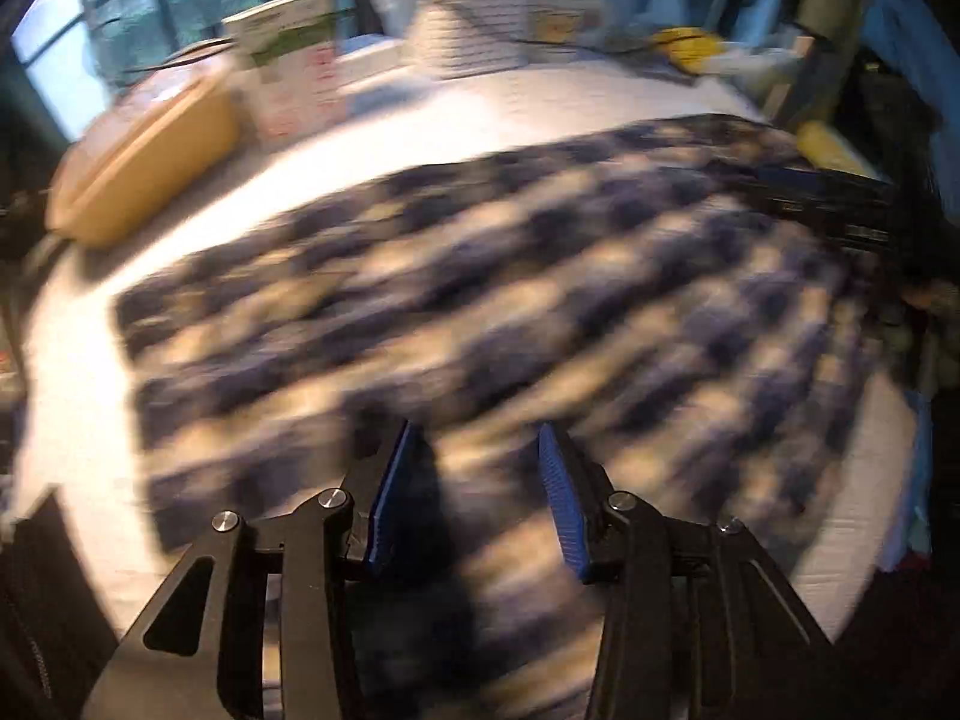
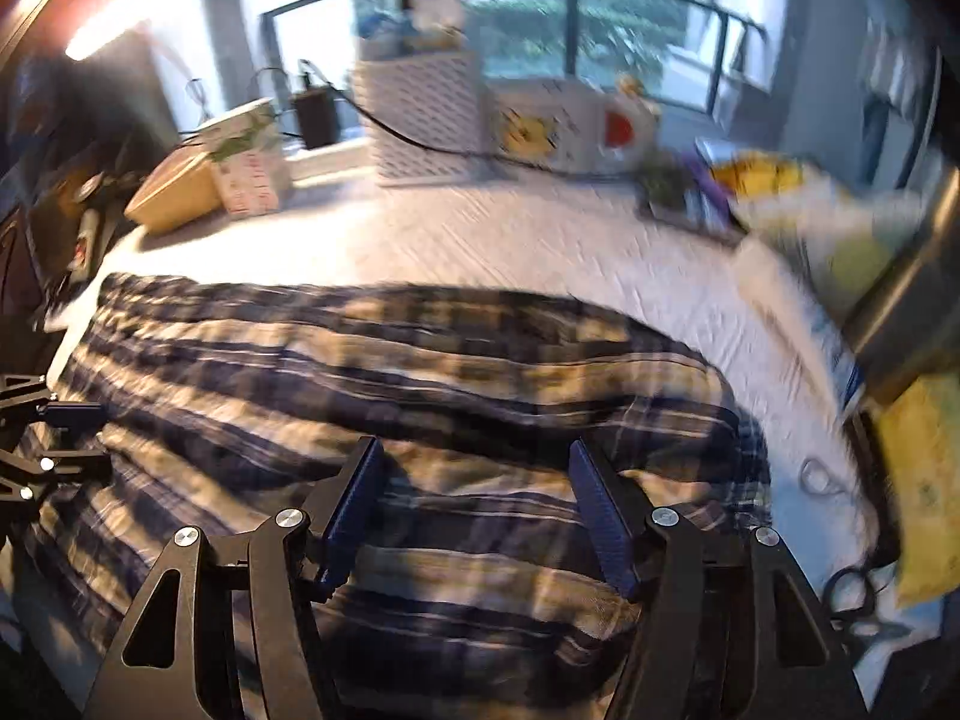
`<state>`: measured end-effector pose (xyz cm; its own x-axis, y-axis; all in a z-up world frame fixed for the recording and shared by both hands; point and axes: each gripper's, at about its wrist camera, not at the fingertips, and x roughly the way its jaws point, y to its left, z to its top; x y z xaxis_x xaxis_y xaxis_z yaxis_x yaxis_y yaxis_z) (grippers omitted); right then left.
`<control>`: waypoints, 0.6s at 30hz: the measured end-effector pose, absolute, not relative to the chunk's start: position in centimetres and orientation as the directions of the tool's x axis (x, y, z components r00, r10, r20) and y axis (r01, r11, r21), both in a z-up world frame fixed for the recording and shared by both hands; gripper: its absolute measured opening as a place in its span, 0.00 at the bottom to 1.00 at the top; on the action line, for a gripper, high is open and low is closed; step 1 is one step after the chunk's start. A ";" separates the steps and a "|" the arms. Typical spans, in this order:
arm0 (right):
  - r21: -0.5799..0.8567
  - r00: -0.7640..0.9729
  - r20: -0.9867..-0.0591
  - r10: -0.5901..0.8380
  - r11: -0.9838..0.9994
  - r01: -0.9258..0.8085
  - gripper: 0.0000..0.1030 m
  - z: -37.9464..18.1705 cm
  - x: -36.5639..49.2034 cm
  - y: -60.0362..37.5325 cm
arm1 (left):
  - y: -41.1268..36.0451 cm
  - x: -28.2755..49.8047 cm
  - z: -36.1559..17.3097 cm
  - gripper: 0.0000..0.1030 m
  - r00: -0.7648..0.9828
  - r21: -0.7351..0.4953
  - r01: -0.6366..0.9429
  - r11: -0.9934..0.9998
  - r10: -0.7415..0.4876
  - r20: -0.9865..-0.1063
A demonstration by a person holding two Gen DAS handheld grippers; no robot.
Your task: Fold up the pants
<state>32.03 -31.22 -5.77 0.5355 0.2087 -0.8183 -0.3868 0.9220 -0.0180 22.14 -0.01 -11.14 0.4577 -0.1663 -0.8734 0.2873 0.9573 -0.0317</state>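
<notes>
Navy and cream plaid pants [image 1: 510,300] lie spread on a white cloth-covered table [image 1: 480,102]; both views are motion-blurred. My left gripper [image 1: 477,450] is open and empty, hovering just over the near part of the pants. In the right wrist view the pants [image 2: 390,372] lie in soft folds across the table [image 2: 510,240]. My right gripper [image 2: 477,462] is open and empty above their near right part. The left gripper [image 2: 72,438] shows at the left edge of the right wrist view. The right gripper [image 1: 828,204] shows dark at the right in the left wrist view.
A tan bag [image 1: 144,162] and a printed box [image 1: 294,54] stand at the back left. A white perforated basket [image 2: 426,114] and a black cable [image 2: 420,138] are at the back. Yellow items [image 2: 762,174] lie back right. Scissors [image 2: 852,594] lie near the right edge.
</notes>
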 end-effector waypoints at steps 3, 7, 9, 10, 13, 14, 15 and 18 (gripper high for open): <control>-0.012 0.550 -0.809 0.206 0.931 -0.366 0.64 -5.6 32.2 -32.1 | 2.7 23.4 -11.2 0.46 0.457 0.017 0.254 0.967 -0.104 -0.883; -0.014 0.595 -0.786 0.172 0.955 -0.295 0.64 -4.4 32.1 -34.0 | 6.1 24.4 -10.8 0.54 0.469 0.105 0.155 0.982 0.020 -0.883; 0.007 0.617 -0.767 0.178 0.963 -0.269 0.64 -3.4 31.7 -35.1 | 7.8 24.6 -10.2 0.54 0.485 0.130 0.106 0.986 0.063 -0.872; 0.010 0.623 -0.761 0.180 0.964 -0.266 0.64 -3.0 31.5 -35.4 | 8.4 24.5 -9.8 0.54 0.494 0.126 0.087 0.988 0.067 -0.867; -0.011 0.648 -0.745 0.157 0.969 -0.247 0.64 -1.9 29.9 -36.3 | 9.2 23.3 -7.8 0.54 0.549 0.089 0.042 0.995 0.051 -0.834; -0.013 0.648 -0.747 0.152 0.970 -0.243 0.64 -1.8 29.2 -36.7 | 9.1 22.6 -7.2 0.54 0.566 0.052 0.050 0.997 0.014 -0.824; -0.007 0.645 -0.748 0.156 0.970 -0.243 0.64 -1.8 28.6 -36.9 | 8.8 21.7 -6.8 0.54 0.575 0.022 0.069 0.997 -0.022 -0.818; 0.017 0.636 -0.747 0.191 0.963 -0.269 0.64 -1.9 26.8 -36.6 | 6.0 19.2 -6.3 0.54 0.577 -0.003 0.178 0.984 -0.106 -0.810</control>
<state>26.81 -36.64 -1.93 0.6362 0.1914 -0.7474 -0.2694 0.9629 0.0173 19.20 5.97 -6.30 0.5769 -0.1064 -0.8099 0.1777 0.9841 -0.0027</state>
